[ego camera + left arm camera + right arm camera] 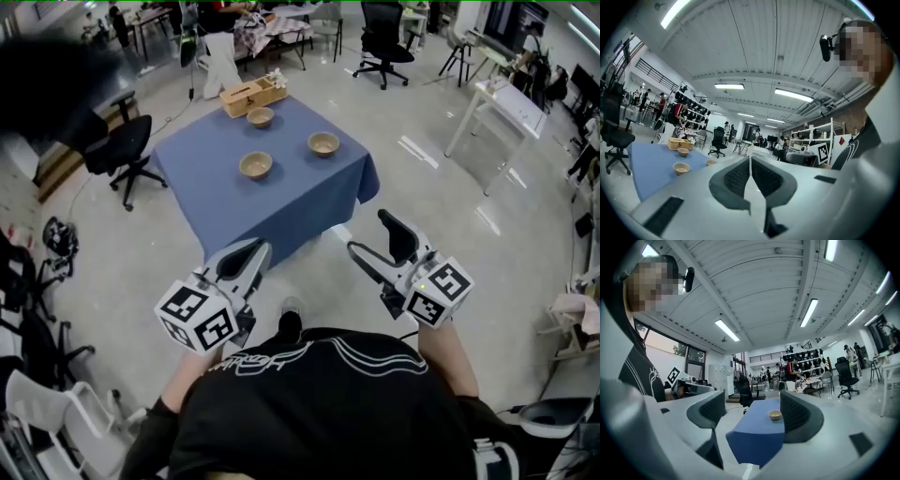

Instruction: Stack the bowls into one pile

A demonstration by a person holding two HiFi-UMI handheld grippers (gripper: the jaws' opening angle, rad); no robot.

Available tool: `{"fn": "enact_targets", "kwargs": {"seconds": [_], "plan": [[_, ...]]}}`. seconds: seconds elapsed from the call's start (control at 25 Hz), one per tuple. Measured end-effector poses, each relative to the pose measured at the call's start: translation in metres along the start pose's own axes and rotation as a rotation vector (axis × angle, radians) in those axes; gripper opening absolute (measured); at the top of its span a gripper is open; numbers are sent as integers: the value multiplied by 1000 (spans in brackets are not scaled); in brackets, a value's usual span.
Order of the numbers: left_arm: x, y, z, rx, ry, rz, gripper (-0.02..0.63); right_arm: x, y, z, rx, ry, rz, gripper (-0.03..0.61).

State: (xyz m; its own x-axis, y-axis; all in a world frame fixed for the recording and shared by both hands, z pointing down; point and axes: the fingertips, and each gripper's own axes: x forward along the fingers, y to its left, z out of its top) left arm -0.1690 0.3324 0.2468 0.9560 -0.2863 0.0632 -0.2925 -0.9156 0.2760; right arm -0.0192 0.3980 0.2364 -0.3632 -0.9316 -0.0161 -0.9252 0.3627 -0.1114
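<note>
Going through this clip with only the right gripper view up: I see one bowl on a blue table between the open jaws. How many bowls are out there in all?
Observer: Three on the table, all apart from each other: a far bowl, a right bowl and a near bowl. None is stacked yet.
Operator: Anything else on that table?
Observer: A wooden box at its far corner, beside the far bowl.
Operator: How does the left gripper stand?
Observer: The left gripper has its jaws together with nothing between them, and it is short of the table.
</note>
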Motion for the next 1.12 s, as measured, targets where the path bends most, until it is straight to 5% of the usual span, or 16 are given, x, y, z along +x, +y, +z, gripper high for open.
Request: {"fn": "enact_targets", "kwargs": {"seconds": [1.12], "plan": [[178,251,52,-74,97,-61,34,224,-193,-13,135,84,-93,364]]}}
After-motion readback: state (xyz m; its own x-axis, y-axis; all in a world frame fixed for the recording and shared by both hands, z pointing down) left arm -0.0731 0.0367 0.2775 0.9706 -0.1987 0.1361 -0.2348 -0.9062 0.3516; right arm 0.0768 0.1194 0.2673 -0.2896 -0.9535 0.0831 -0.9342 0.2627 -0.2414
